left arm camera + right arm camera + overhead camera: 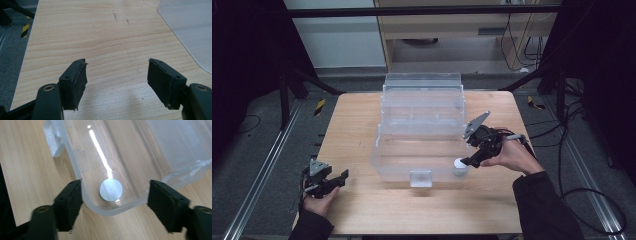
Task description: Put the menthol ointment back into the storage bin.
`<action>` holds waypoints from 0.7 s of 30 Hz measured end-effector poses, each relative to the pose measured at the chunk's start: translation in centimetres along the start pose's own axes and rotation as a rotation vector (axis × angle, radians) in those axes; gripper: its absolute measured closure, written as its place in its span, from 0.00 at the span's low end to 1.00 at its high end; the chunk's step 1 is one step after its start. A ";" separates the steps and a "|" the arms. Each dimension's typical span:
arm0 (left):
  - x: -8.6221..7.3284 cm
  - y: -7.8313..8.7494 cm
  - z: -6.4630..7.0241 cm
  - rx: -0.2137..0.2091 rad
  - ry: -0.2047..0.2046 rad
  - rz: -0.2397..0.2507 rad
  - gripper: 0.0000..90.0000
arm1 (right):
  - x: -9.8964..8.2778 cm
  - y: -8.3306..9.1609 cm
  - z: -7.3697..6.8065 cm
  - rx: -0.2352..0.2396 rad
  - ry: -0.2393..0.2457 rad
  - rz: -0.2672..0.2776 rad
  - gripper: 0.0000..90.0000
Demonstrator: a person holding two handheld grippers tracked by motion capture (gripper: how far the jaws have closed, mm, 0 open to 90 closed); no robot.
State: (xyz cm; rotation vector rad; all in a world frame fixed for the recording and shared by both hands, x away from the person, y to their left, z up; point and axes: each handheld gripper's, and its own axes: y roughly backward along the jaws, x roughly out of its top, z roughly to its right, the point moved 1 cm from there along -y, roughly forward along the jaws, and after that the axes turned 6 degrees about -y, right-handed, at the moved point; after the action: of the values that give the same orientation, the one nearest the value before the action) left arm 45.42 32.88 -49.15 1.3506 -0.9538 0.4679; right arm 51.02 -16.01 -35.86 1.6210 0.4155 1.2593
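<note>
A clear plastic box [422, 127] with its lid raised stands in the middle of the wooden table [362, 200]. A small white round disc [459, 163] [111, 189] lies inside the box at its near right corner. My right gripper [468, 161] [115, 202] hovers open just above that corner, its jaws standing either side of the disc without touching it. My left gripper [337, 181] [116, 80] rests open near the table's front left, nothing between its jaws, with bare wood below.
The box's front latch [420, 178] [51, 138] faces the person. A corner of the clear box [190, 27] shows at the upper right of the left gripper view. Cables [582, 200] lie on the floor to the right of the table.
</note>
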 end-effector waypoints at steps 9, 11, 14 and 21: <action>0.0 0.0 0.2 -0.004 -0.007 0.000 0.35 | -3.3 1.5 -0.2 -0.058 -0.151 0.154 0.16; 0.0 0.0 0.2 -0.004 -0.008 -0.001 0.34 | -4.1 1.6 -0.2 -0.092 -0.179 0.186 0.15; 0.1 0.0 0.2 -0.005 -0.009 0.002 0.34 | -5.2 1.6 -0.2 -0.118 -0.230 0.236 0.15; 0.0 0.0 0.3 -0.006 -0.014 -0.003 0.34 | -8.3 0.6 -0.5 -0.201 -0.328 0.288 0.14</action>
State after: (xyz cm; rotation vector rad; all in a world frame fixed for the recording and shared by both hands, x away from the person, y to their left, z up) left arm 45.34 32.56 -49.14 1.3512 -0.9639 0.4530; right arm 47.13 -22.27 -39.69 1.7136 -0.1487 1.1701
